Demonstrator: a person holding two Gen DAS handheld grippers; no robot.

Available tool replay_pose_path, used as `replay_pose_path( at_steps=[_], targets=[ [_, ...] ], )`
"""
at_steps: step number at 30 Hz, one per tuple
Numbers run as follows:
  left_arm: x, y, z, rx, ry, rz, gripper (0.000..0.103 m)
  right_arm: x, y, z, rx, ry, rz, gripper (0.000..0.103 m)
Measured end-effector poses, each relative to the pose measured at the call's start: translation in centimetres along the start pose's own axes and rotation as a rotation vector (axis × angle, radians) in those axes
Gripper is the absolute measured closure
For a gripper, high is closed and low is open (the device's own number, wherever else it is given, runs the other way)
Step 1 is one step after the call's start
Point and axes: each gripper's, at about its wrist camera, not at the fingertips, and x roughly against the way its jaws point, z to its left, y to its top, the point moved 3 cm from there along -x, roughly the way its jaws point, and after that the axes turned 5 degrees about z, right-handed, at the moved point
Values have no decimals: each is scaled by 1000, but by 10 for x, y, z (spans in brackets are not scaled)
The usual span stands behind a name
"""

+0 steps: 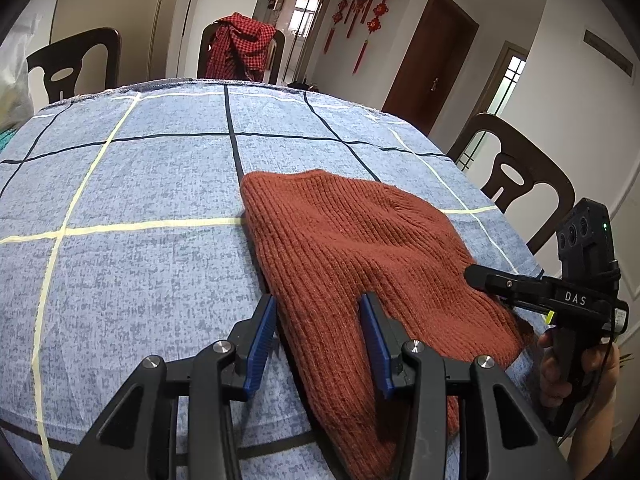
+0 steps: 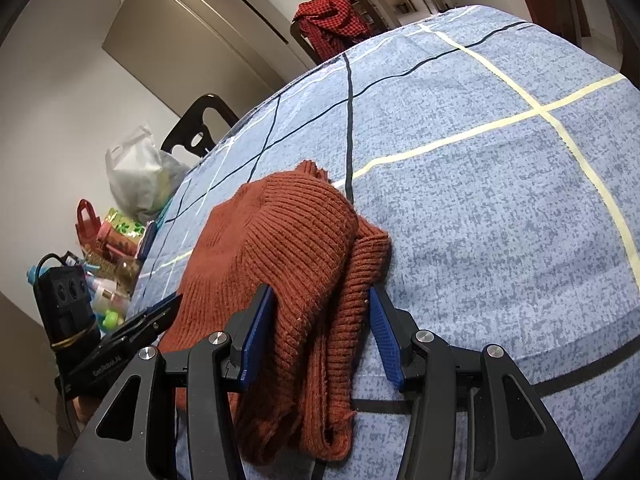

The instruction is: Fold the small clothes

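There are 2 cameras, 1 on each gripper, and both look down along the fingers, very close to the table. The left one faces the far chairs. The right one is tipped and faces the wall side. Both see the rust knit cloth [image 1: 360,248] [image 2: 276,256] on the blue checked cover [image 1: 140,184] [image 2: 480,200].

Rust ribbed knit sweater [image 1: 360,248], folded, lying flat on blue checked tablecloth [image 1: 140,184]
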Motion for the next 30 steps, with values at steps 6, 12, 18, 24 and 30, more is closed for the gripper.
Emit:
replay_pose_path(
  at_steps=[6, 12, 18, 24, 30],
  targets=[
    [-4, 4, -2, -5, -1, 6, 57, -1, -1, 1, 19, 13, 13, 54],
    [-6, 4, -3, -2, 1, 11, 57, -6, 3, 6, 38, 7, 18, 57],
    [-7, 3, -4, 2, -5, 9, 57, -6, 0, 7, 35, 33, 27, 63],
    [-10, 5, -1, 16, -30, 16, 57, -9, 1, 6, 28, 43, 22, 65],
    [-8, 4, -5, 5, -16, 8, 62, -6, 2, 10, 33, 37, 8, 73]
  ],
)
